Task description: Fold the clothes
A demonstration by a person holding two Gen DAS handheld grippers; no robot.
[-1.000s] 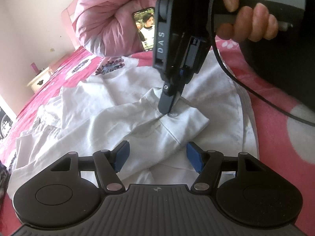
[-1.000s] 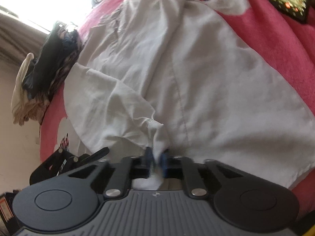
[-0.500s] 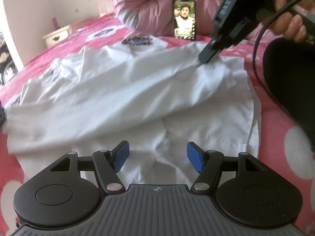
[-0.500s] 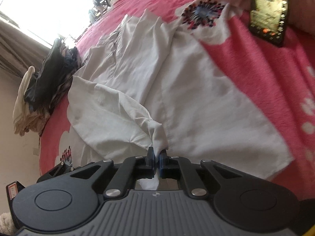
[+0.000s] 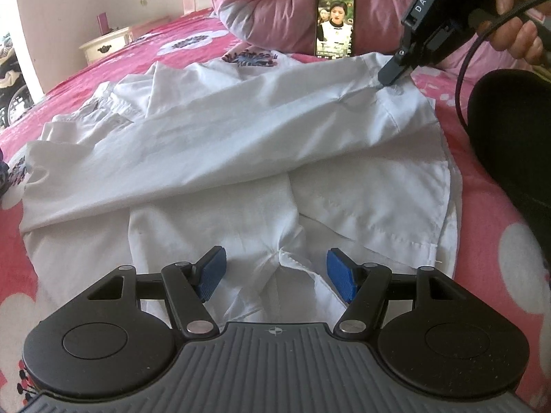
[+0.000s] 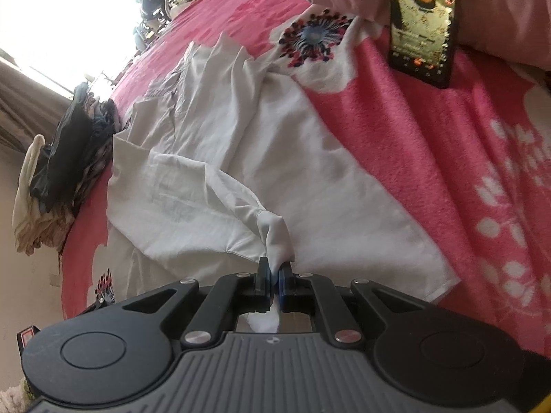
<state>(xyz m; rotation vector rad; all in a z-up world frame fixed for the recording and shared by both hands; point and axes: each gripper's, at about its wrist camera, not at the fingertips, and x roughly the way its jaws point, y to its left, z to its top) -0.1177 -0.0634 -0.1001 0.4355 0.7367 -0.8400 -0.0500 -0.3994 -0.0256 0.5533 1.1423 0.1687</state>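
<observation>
A white shirt (image 5: 241,144) lies spread on a pink flowered bedspread (image 5: 489,241). Its long sleeve (image 5: 213,158) stretches across the body from lower left to upper right. My right gripper (image 6: 273,275) is shut on the sleeve's cuff (image 6: 275,237), with fabric bunched between the blue pads. In the left wrist view that same right gripper (image 5: 391,77) pinches the sleeve end at the shirt's far right corner, held by a hand (image 5: 516,31). My left gripper (image 5: 275,270) hovers open over a puckered fold of the shirt's near part; nothing is between its blue pads (image 5: 213,272).
A phone (image 5: 335,24) with a lit screen leans on a pink quilt (image 5: 275,7) at the bed's head. A pile of dark and pale clothes (image 6: 62,172) sits at the bed's edge. A dark-clad leg (image 5: 516,144) rests at right; a white nightstand (image 5: 106,43) stands far left.
The right gripper has pulled the sleeve cuff from the middle of the shirt out toward its far right corner, stretching the sleeve straight. The left gripper rolled level and stayed open.
</observation>
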